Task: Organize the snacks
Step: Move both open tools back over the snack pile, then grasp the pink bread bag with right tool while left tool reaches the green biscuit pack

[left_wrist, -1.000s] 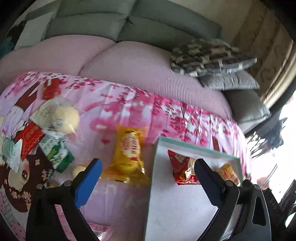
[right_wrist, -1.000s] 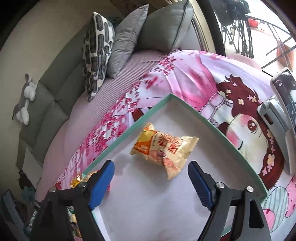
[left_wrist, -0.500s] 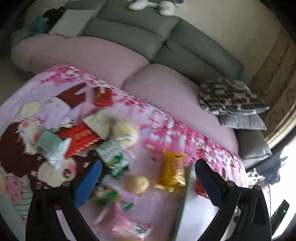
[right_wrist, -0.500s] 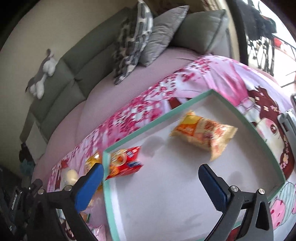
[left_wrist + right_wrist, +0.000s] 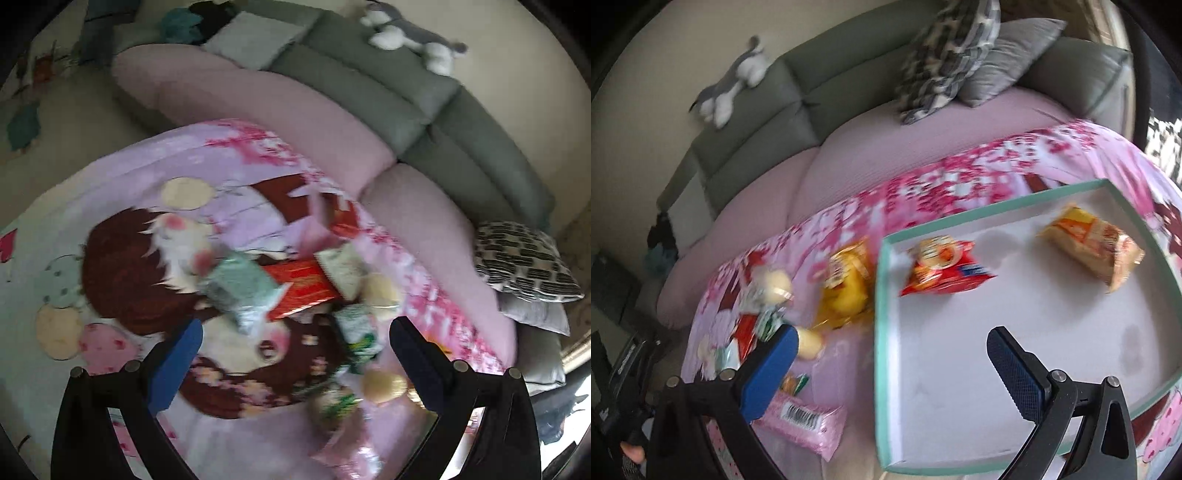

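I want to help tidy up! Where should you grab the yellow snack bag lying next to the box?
Probably by its puffy middle, from above. The yellow snack bag lies flat on the pink blanket, close to the teal-rimmed box, so a sideways approach looks crowded. Pinch across its narrow width, the open right gripper straddling both long edges.

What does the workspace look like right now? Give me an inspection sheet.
Surface: pink cartoon-print cloth over the table.
Job's things: teal-rimmed tray holds a red packet and an orange packet; yellow packet, pink packet and a blurred snack pile lie outside it.
Clutter: nothing seen.
Grippers: left tongs and right tongs open, empty.
Cables: nothing seen.
Surroundings: sofa, patterned cushion, plush toy.
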The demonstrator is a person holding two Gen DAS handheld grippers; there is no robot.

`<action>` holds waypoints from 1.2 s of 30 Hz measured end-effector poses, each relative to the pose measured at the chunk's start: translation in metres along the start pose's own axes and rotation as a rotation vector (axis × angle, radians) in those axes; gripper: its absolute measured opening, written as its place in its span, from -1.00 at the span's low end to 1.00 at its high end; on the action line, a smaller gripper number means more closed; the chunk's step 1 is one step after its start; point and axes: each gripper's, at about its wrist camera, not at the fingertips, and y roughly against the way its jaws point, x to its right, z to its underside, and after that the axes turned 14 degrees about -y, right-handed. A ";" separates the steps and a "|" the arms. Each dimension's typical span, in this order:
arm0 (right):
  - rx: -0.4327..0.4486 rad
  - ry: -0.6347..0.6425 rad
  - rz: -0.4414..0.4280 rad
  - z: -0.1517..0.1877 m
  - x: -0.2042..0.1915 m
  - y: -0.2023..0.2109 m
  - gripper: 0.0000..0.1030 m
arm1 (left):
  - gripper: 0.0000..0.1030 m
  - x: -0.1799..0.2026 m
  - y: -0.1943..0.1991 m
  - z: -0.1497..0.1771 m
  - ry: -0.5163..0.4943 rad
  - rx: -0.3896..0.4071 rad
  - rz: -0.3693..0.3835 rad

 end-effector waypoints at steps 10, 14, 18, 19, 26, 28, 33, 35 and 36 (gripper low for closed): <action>-0.136 0.245 -0.050 0.054 -0.064 -0.026 0.99 | 0.96 -0.026 0.005 0.009 -0.069 -0.071 -0.117; -0.190 0.342 -0.027 0.079 -0.078 -0.037 0.99 | 0.96 -0.034 -0.008 0.017 -0.096 -0.151 -0.142; -0.251 0.389 0.001 0.093 -0.079 -0.051 0.99 | 0.96 -0.027 -0.025 0.028 -0.189 -0.241 -0.148; -0.262 0.395 0.008 0.095 -0.080 -0.054 0.99 | 0.96 -0.022 -0.029 0.032 -0.226 -0.257 -0.163; -0.323 0.438 0.049 0.109 -0.079 -0.072 0.99 | 0.96 -0.012 -0.047 0.041 -0.318 -0.309 -0.219; -0.331 0.455 0.069 0.113 -0.079 -0.078 0.99 | 0.96 -0.013 -0.050 0.041 -0.314 -0.311 -0.224; -0.300 0.484 0.087 0.113 -0.082 -0.088 0.97 | 0.96 -0.016 -0.049 0.039 -0.288 -0.310 -0.217; -0.293 0.490 0.083 0.114 -0.084 -0.089 0.91 | 0.96 -0.016 -0.049 0.037 -0.285 -0.306 -0.212; -0.289 0.494 0.077 0.114 -0.086 -0.089 0.87 | 0.96 -0.016 -0.050 0.037 -0.279 -0.307 -0.201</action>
